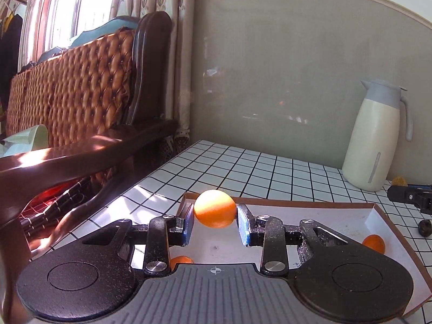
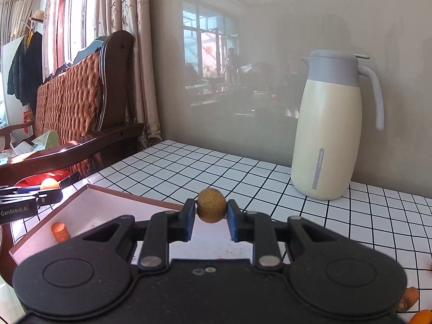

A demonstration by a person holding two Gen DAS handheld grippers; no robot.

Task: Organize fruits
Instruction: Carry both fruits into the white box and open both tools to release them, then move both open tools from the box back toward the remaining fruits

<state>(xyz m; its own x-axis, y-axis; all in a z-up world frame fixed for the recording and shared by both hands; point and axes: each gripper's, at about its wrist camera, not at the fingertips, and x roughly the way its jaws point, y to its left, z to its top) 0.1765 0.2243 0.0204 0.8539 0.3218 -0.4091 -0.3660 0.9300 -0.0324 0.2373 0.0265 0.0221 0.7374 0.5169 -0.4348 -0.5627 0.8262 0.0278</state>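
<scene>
Above the white tray, left tongs marked "GenRobot.AI" clamping an orange fruit, right tongs a brown one.

light: daylight from window at left | glare: wall reflections | edges: fisheye bending

- A small orange fruit in the tray is mostly hidden behind the gripper body.
- Orange pieces are cut off at the corner.
</scene>
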